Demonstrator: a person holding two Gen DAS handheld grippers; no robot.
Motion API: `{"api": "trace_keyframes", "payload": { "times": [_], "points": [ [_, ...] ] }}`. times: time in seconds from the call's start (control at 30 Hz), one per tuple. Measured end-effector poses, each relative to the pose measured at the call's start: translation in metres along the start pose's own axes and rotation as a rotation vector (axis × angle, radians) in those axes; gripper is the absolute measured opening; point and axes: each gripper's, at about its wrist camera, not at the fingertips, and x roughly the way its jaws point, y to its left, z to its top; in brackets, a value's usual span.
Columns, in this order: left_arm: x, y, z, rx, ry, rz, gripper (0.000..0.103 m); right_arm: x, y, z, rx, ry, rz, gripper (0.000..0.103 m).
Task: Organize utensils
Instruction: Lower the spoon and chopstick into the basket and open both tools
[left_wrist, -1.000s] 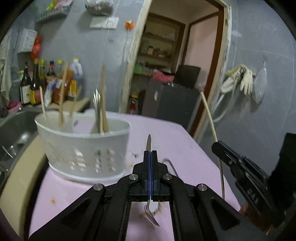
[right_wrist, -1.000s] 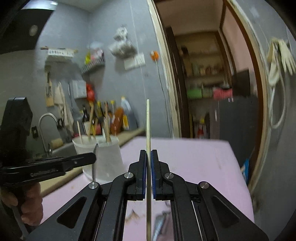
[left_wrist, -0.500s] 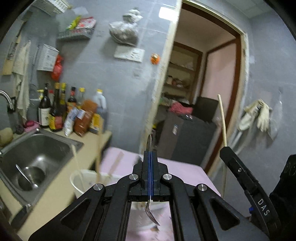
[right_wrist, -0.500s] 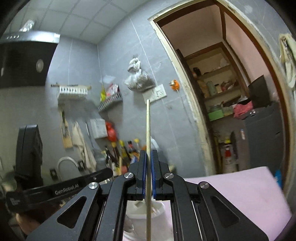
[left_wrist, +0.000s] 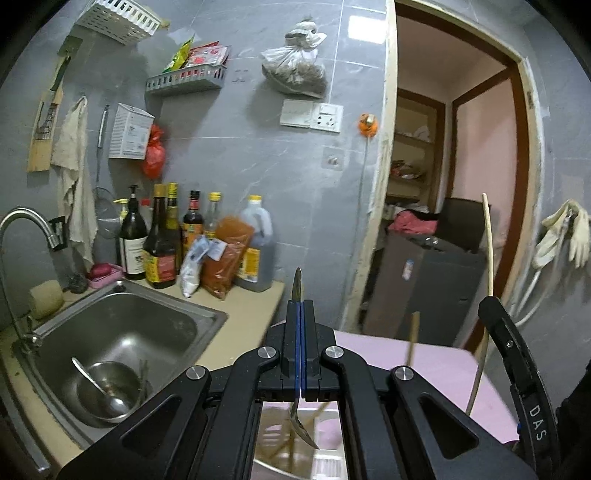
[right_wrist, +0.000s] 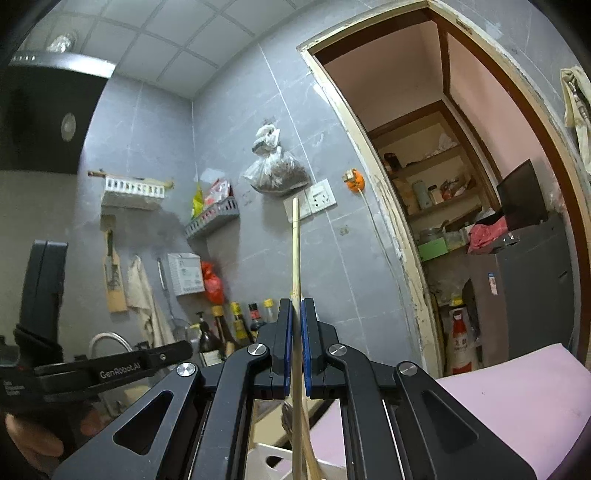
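A: Starting at nine o'clock in the left wrist view: the sink (left_wrist: 110, 332) has a steel bowl (left_wrist: 107, 387) in its basin with a ladle (left_wrist: 92, 380) lying in it. Neither one looks like part of the sorting so far.

B: Moving toward the centre, the left gripper (left_wrist: 300, 310) has its jaws pressed together on a metal spoon (left_wrist: 301, 424). The handle tip pokes up at twelve o'clock of the jaws and the bowl hangs down at six.

A: And straight under that, at six o'clock?

B: The white utensil holder (left_wrist: 325, 465). You only get a sliver of its rim, with wooden sticks (left_wrist: 412, 336) already leaning inside it. So part of the job looks done.

A: Out at three o'clock the right gripper (right_wrist: 295, 325) comes in, and it's clamped on a single chopstick (right_wrist: 295, 251). In its own view that stick runs from six o'clock up to twelve, upright between the blue pads (right_wrist: 304, 354).

B: The holder is directly below it there as well, sitting on the pink table (right_wrist: 517, 398).

A: How far along would you say?

B: I'd guess midway or later. Some sticks are stowed, and two utensils are in the air above the holder, neither dropped in yet. What's left is to lower and release both. I can't tell whether more utensils are lying on the table.
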Motion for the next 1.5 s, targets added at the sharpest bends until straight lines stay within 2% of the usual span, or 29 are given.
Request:
{"api": "trace_keyframes", "payload": {
  "times": [0.17, 0.4, 0.73, 0.97, 1.2, 1.3, 1.33, 1.4, 1.47, 1.5],
  "points": [
    [0.006, 0.006, -0.008, 0.001, 0.01, 0.02, 0.0, 0.006, -0.003, -0.013, -0.005, 0.02, -0.017, 0.003],
    [0.013, 0.01, -0.026, -0.051, 0.044, 0.043, 0.0, 0.008, 0.0, -0.028, -0.014, 0.055, -0.031, 0.003],
    [0.014, 0.015, -0.043, -0.093, 0.089, 0.021, 0.0, 0.003, 0.004, -0.043, -0.086, 0.132, -0.039, 0.003],
    [0.01, 0.015, -0.05, -0.125, 0.142, -0.032, 0.0, -0.001, 0.004, -0.047, -0.098, 0.208, -0.06, 0.004],
    [-0.002, 0.013, -0.054, -0.15, 0.156, -0.093, 0.001, -0.01, 0.003, -0.038, -0.063, 0.265, -0.071, 0.007],
    [-0.013, 0.01, -0.053, -0.148, 0.147, -0.111, 0.002, -0.022, 0.002, -0.029, -0.056, 0.268, -0.075, 0.016],
    [-0.017, 0.007, -0.052, -0.143, 0.146, -0.122, 0.004, -0.026, 0.002, -0.025, -0.057, 0.27, -0.078, 0.025],
    [-0.024, 0.002, -0.051, -0.131, 0.139, -0.133, 0.012, -0.035, 0.002, -0.018, -0.059, 0.268, -0.079, 0.027],
    [-0.033, -0.003, -0.05, -0.124, 0.121, -0.149, 0.025, -0.045, 0.0, -0.012, -0.071, 0.269, -0.088, 0.029],
    [-0.038, -0.006, -0.05, -0.12, 0.112, -0.16, 0.026, -0.051, -0.002, -0.009, -0.074, 0.269, -0.093, 0.031]
  ]
}}
